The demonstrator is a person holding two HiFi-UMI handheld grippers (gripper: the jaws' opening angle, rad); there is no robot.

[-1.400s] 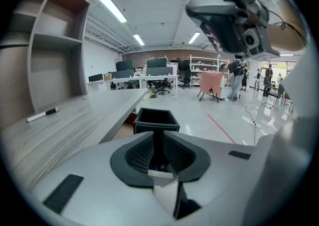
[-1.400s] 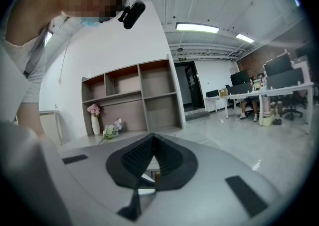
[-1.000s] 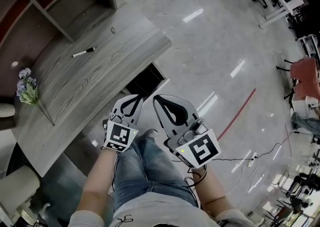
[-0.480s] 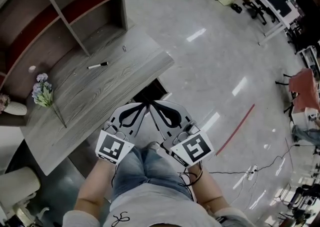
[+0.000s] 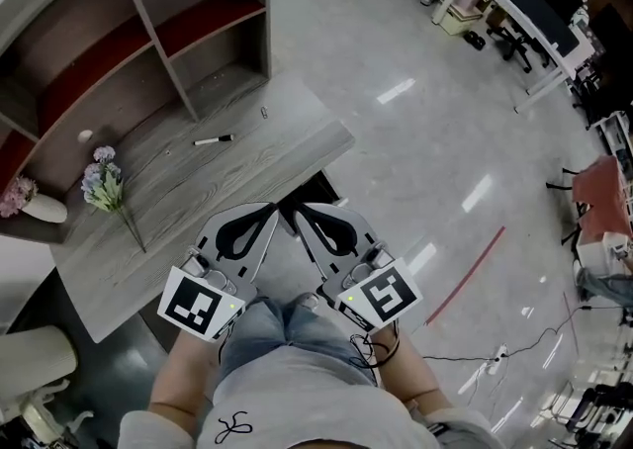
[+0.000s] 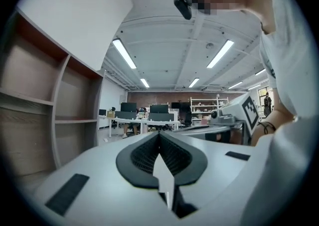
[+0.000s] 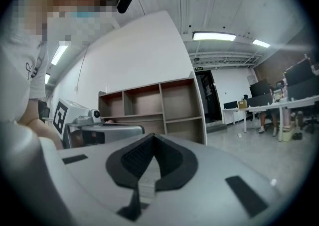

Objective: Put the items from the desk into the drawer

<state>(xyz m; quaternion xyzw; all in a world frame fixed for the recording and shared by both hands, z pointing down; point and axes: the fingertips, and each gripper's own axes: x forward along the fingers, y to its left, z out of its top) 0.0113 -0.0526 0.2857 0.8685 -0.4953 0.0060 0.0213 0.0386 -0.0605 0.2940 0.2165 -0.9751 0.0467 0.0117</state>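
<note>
1. The left gripper (image 5: 268, 211) is clenched: in the left gripper view its black ribbed pads meet at the tip (image 6: 159, 135), and there is nothing between them.
2. The right gripper (image 5: 303, 210) is clenched too. Its pads are together (image 7: 151, 138) and hold nothing.
3. In the head view both grippers are held close in front of the person's lap, with their tips near each other and just off the grey wooden desk's (image 5: 208, 220) near corner.
4. A black-and-white marker pen (image 5: 213, 140) lies on the desk towards the back, well apart from both grippers.
5. A small clip (image 5: 263, 113) lies beyond the pen, near the shelf unit (image 5: 148, 37).
6. A sprig of artificial flowers (image 5: 107, 185) lies on the desk's left part.
7. A dark opening (image 5: 309, 190) shows under the desk's edge beside the gripper tips. Whether it is the drawer cannot be told.
</note>
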